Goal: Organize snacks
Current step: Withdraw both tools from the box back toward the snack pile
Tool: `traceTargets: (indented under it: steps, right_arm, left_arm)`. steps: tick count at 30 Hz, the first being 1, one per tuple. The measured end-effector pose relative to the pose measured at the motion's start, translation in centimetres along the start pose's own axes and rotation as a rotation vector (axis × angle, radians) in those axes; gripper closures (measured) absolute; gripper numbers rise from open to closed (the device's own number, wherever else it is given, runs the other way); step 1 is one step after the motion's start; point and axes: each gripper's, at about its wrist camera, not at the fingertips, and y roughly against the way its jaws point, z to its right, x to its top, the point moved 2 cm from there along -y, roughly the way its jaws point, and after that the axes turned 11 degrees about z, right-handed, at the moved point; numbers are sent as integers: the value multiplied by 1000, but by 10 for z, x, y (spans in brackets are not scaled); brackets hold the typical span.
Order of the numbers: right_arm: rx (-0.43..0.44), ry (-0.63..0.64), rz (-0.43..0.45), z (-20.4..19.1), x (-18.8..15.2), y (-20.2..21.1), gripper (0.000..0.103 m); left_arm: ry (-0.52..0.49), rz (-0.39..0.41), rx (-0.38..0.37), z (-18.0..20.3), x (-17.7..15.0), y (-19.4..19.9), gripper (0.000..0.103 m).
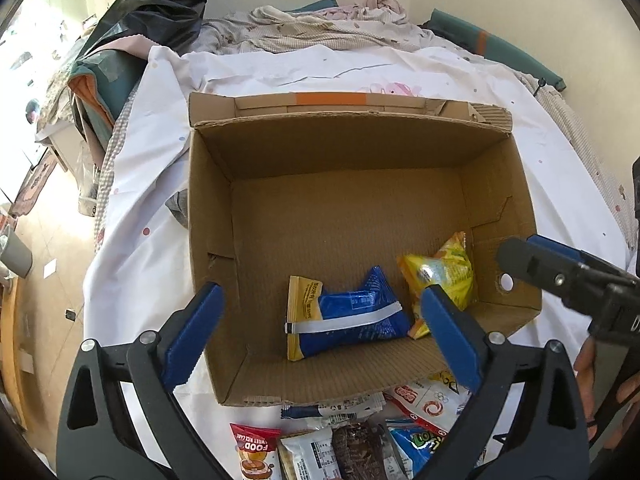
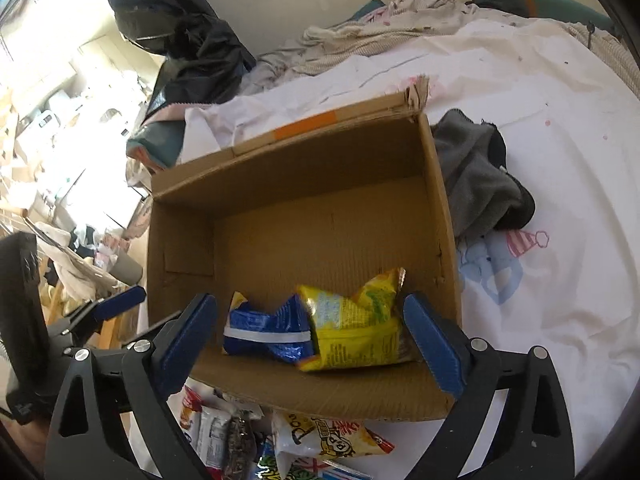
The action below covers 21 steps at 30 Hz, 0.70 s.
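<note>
An open cardboard box (image 1: 340, 148) (image 2: 304, 152) sits on a bed. Inside it lie a blue and yellow snack pack (image 1: 344, 312) (image 2: 268, 332) and a yellow snack bag (image 1: 444, 276) (image 2: 356, 324). More snack packs (image 1: 340, 436) (image 2: 280, 436) lie on the sheet just in front of the box. My left gripper (image 1: 320, 328) is open and empty above the box's near edge. My right gripper (image 2: 316, 340) is open and empty over the two packs in the box; it also shows at the right of the left wrist view (image 1: 532, 260).
The white bedsheet (image 2: 560, 200) surrounds the box. A grey cloth (image 2: 476, 176) lies right of the box. Crumpled bedding (image 1: 320, 28) and a black bag (image 1: 160, 4) lie beyond it. The floor (image 1: 48, 248) drops off at the left.
</note>
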Motion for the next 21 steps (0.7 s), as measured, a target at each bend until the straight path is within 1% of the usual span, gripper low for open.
traceTargets:
  steps: [5,8,13,18,21]
  right_arm:
    - [10,-32,9,1,4,6,6]
    - [-6,-27,21,0,5,13,6]
    - [-54,36,80,-10,4,35,6]
    - [-91,80,123,-19,-3,61,6]
    - [-74,87,133,-21,-8,73,7]
  left_arm:
    - [6,28,11,-5,2,13,5]
    - [-2,48,8,-8,2,24,5]
    - [11,79,10,-15,2,42,5]
    - [47,100,34,-24,-6,61,5]
    - [57,103,45,-27,-13,71,5]
